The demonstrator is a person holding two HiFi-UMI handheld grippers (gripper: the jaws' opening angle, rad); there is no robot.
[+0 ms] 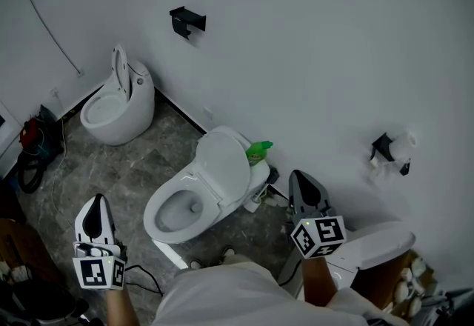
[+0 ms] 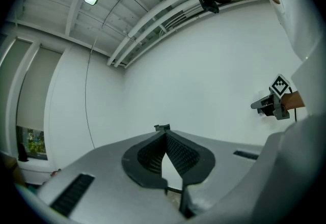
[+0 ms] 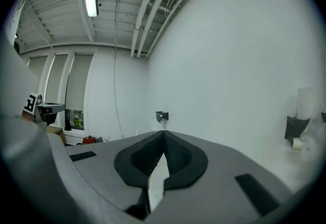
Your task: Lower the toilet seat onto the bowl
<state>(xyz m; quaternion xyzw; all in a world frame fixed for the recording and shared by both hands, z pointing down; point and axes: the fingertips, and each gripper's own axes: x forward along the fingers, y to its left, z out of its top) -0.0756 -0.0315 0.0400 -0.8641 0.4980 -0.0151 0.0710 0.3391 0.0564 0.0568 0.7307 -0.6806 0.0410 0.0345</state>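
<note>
Left tool (image 1: pixel 95 202): jaws pressed together on nothing, held low at the person's side, well apart from every toilet; likely just parked.
Far toilet (image 1: pixel 118 106): against the wall (image 1: pixel 318 35), its own lid upright; probably not the target.
Seat (image 1: pixel 222 164): raised, leaning back toward the wall, which is likely what keeps it up; task not yet begun.
Bowl (image 1: pixel 164 222): open below the seat, straight ahead of the person.
Bottle (image 1: pixel 259 150): green, tucked just behind the seat, clear of its swing.
Right tool (image 1: pixel 300 178): jaws fully closed and empty, nearer the seat; probably the one to tip it forward.
</note>
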